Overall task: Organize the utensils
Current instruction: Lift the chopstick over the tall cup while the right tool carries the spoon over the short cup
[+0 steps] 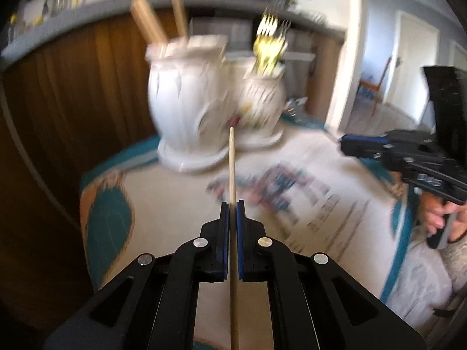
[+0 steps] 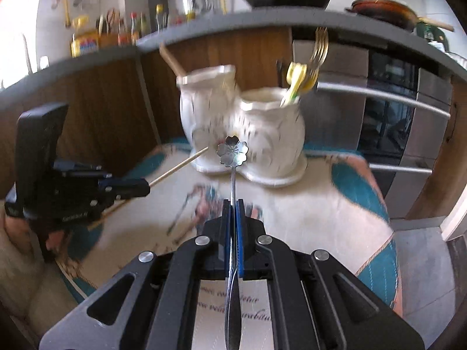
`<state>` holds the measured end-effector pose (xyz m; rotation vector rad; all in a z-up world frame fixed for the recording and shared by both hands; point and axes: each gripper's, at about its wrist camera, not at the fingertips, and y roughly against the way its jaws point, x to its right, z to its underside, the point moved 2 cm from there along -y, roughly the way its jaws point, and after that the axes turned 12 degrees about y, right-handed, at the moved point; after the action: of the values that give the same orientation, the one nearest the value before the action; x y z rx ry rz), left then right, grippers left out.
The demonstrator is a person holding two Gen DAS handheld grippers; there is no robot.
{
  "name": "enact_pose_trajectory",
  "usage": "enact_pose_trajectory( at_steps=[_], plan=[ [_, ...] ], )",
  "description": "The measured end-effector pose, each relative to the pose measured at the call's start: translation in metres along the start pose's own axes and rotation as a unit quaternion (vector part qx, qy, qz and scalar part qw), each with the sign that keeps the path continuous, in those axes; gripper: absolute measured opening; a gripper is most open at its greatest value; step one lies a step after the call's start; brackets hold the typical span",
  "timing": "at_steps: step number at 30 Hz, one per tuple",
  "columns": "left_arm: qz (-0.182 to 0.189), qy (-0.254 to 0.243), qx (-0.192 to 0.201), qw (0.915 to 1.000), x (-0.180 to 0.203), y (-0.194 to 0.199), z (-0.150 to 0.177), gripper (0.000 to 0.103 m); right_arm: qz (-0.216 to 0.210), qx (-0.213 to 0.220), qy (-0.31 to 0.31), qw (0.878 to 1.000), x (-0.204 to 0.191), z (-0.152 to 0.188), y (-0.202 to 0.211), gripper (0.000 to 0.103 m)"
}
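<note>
Holding a chopstick [image 1: 232,169] clamped in my left gripper [image 1: 232,204], tip toward the tall jar [image 1: 181,93] | risk: thin stick may pivot or miss the rim | right gripper [image 2: 233,204] clamped on a spoon [image 2: 232,151], short jar [image 2: 271,128] beyond; may snag forks [image 2: 316,55] | only right view shows spoon's flower end.

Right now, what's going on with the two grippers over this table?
A person is sorting utensils with a handheld gripper in each hand. The left gripper is shut on a wooden chopstick; the right gripper is shut on a flower-ended metal spoon. Both are off the table, pointed toward a white twin-jar holder that holds wooden chopsticks in one jar and gold forks in the other.
</note>
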<state>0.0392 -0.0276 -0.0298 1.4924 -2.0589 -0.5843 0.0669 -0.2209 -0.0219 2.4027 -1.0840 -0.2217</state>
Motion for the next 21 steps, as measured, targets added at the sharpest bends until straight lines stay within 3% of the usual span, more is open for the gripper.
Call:
enact_pose_trajectory(
  at_steps=[5, 13, 21],
  plan=[
    [0.021, -0.010, 0.076, 0.9969, 0.011, 0.027, -0.012, 0.005, 0.000, 0.075, -0.011, 0.997, 0.003, -0.014, 0.022, 0.003],
    [0.007, -0.003, 0.189, 0.9819, 0.012, 0.041, -0.060, 0.005, 0.003, 0.152, -0.036, 0.988, 0.020, -0.055, 0.030, 0.003],
    [-0.026, 0.004, 0.204, 0.9786, -0.012, 0.019, -0.092, 0.005, -0.011, 0.157, -0.058, 0.986, 0.042, -0.092, -0.004, 0.003]
  ],
)
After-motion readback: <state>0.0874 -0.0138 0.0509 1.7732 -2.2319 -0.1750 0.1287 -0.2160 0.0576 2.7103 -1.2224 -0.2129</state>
